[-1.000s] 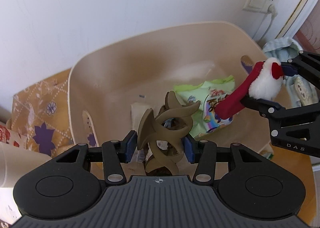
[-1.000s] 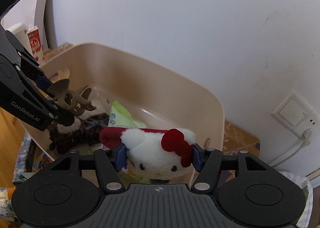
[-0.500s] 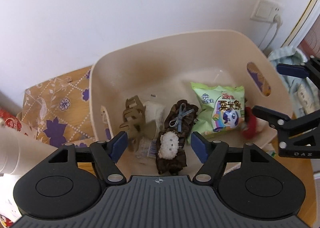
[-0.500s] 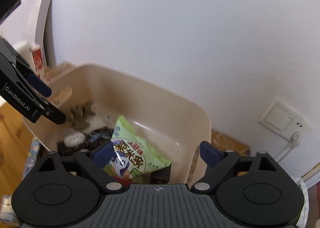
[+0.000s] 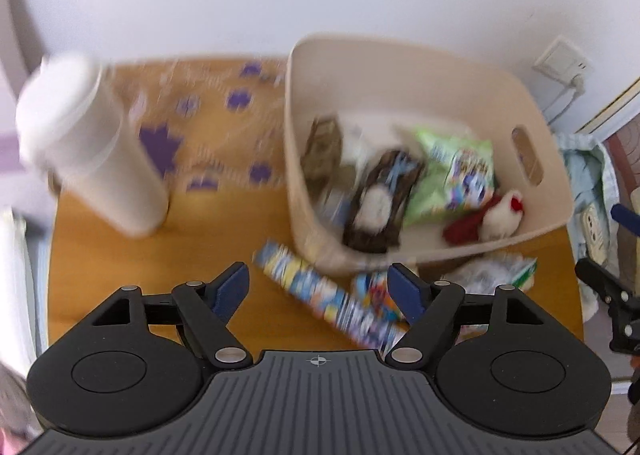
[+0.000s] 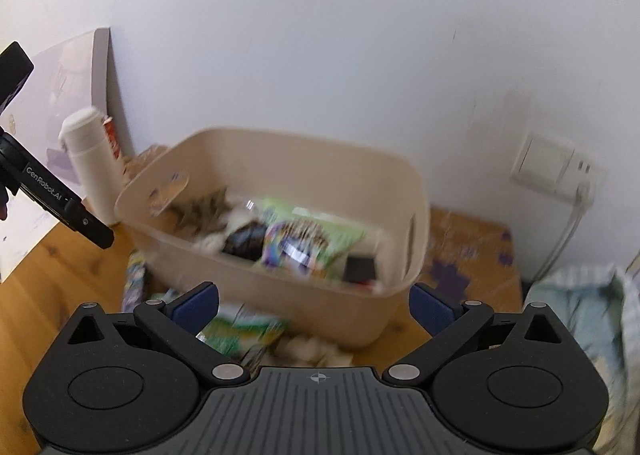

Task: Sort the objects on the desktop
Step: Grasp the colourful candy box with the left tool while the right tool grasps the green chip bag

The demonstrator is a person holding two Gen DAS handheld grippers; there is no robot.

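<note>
desktop objects: i'm seeing a snack bag (image 5: 456, 171), plush toy (image 5: 500, 217) and hair clip (image 5: 324, 147) lying in the beige bin (image 5: 400, 67).
left gripper (image 5: 320, 287): jaws have just been opening, spread wide, gripping nothing.
right gripper (image 6: 314, 305): jaws have just been opening, fully wide, nothing between them.
still waiting: i'm judging the colourful packets (image 5: 328, 303) at the bin's six o'clock need sorting next.

White painted wall (image 6: 320, 35) behind, scuffed. Wooden tabletop (image 5: 120, 267), orange-brown, daylit. Wall socket (image 6: 548, 167) at 2 o'clock with white cable (image 6: 568, 223) dropping from it. Pale lilac panel (image 6: 60, 95) leans at 10 o'clock. Bluish cloth (image 6: 576, 307) at 4 o'clock.
</note>
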